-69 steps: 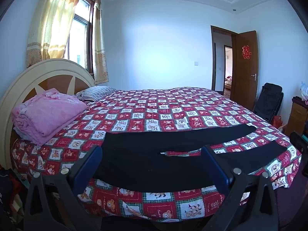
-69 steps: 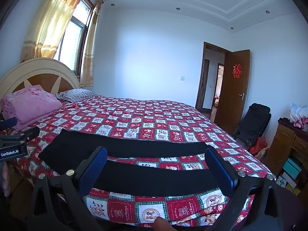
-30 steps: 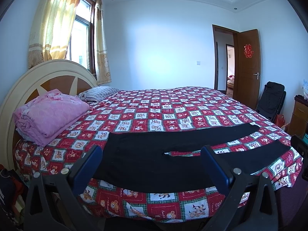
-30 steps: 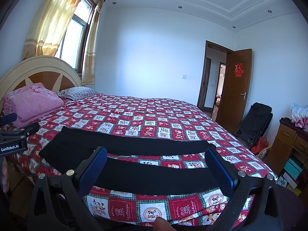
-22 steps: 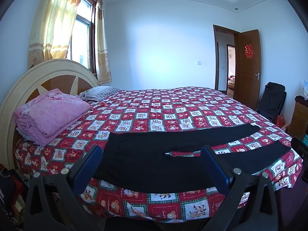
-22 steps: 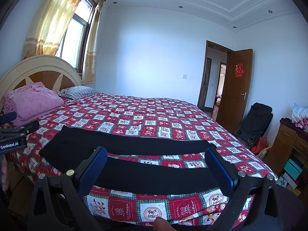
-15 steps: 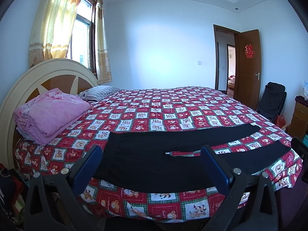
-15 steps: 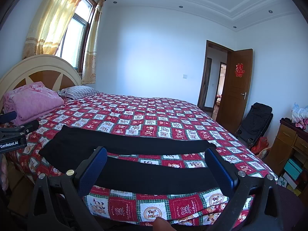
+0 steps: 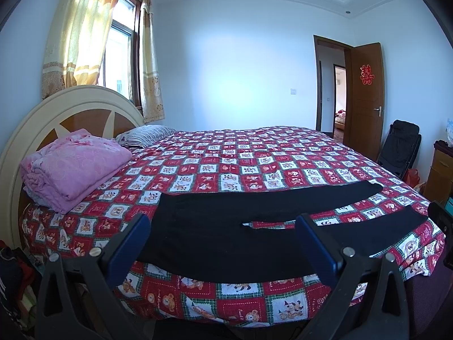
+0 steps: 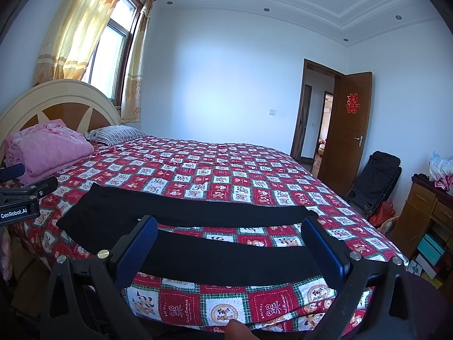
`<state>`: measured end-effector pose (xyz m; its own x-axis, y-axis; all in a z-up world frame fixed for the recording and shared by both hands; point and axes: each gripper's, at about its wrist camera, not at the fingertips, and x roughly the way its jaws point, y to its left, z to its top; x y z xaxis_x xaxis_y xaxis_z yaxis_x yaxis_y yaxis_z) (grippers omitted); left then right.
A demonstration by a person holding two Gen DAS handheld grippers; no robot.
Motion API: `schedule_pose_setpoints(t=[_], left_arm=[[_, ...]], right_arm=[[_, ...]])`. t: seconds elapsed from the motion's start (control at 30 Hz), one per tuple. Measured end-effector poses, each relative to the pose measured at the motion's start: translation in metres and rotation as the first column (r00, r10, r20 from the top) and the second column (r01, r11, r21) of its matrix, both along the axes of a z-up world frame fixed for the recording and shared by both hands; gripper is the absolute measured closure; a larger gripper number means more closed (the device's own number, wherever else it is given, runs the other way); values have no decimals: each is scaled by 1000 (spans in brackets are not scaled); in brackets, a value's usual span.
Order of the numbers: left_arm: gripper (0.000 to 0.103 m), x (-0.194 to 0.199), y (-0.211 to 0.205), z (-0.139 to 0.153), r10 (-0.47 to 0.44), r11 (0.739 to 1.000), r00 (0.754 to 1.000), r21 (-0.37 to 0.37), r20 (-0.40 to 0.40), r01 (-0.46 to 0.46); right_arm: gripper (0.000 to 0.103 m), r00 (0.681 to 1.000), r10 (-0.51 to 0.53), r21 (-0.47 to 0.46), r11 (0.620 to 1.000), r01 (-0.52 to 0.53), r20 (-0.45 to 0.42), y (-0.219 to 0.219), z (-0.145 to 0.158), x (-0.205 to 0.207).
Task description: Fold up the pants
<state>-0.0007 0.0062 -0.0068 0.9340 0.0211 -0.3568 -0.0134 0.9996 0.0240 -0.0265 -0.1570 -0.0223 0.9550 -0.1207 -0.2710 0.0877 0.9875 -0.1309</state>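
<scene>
Black pants (image 9: 226,226) lie flat and unfolded on the quilt (image 9: 254,164), both the left gripper (image 9: 223,243) and right gripper (image 10: 229,243) spread-jawed and empty, so folding likely starts by pinching the near leg.

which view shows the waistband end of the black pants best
The left wrist view. There the black pants lie flat on the patterned quilt with the wide waistband end and the split between the legs in plain sight. The right wrist view shows mainly the two legs; its own finger covers part of the waist end.
</scene>
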Motion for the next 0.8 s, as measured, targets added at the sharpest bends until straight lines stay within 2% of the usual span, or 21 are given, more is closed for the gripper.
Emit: schedule_pose_setpoints(t=[0.53, 0.8], left_arm=[[0, 5, 1, -12, -11, 1000, 1000, -1, -29, 11], [0, 31, 3, -25, -47, 999, 996, -8, -81, 47]], right_arm=[[1, 1000, 6, 0, 1000, -6, -18, -1, -16, 1], [1, 998, 40, 35, 999, -39, -49, -6, -29, 19]])
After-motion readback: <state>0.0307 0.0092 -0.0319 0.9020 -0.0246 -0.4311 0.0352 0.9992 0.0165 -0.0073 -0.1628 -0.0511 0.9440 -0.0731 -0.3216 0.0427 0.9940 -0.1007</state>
